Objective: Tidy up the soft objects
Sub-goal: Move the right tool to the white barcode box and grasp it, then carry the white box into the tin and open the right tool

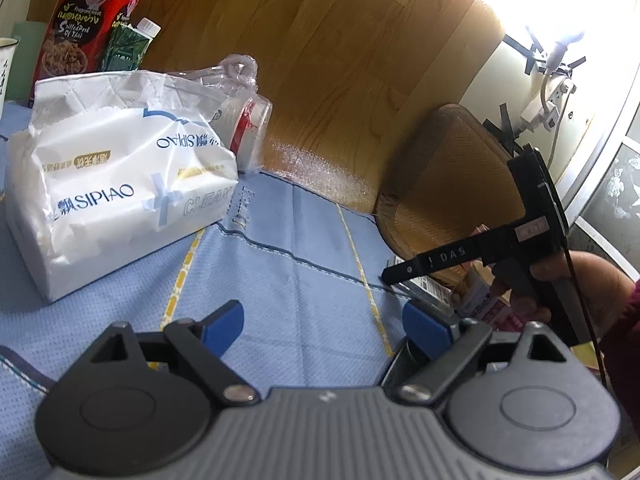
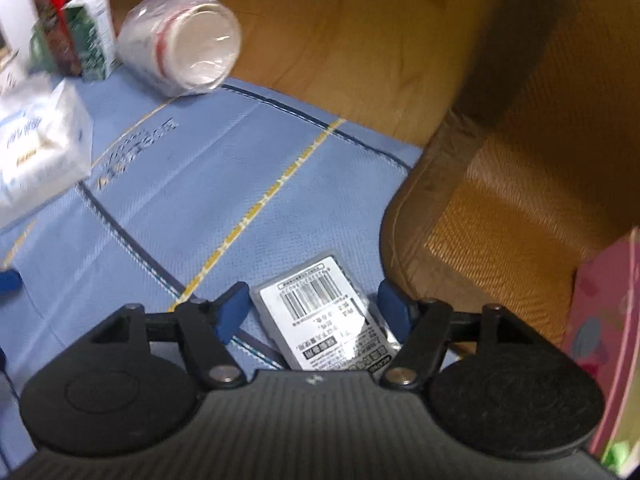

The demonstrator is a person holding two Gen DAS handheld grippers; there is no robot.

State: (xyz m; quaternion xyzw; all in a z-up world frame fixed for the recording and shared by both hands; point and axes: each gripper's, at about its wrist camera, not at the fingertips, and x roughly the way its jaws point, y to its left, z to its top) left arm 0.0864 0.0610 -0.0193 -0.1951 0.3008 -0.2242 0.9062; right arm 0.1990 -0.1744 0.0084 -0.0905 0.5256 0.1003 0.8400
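Note:
A white soft pack of tissues [image 1: 120,196] stands on the blue tablecloth [image 1: 304,264], up and to the left of my left gripper [image 1: 324,320]. That gripper is open, with only bare cloth between its blue pads. In the right wrist view the tissue pack [image 2: 36,148] sits at the left edge. My right gripper [image 2: 313,312] points down at a flat silver packet with a barcode [image 2: 320,308]. The packet lies on the cloth between the open jaws, and the pads do not press on it.
A clear bag of paper cups [image 2: 188,44] lies on its side behind the tissues, beside a red food box [image 1: 88,20] and a green carton [image 1: 128,48]. A woven chair [image 2: 520,200] stands at the table's right edge. A pink box [image 2: 608,328] is at far right.

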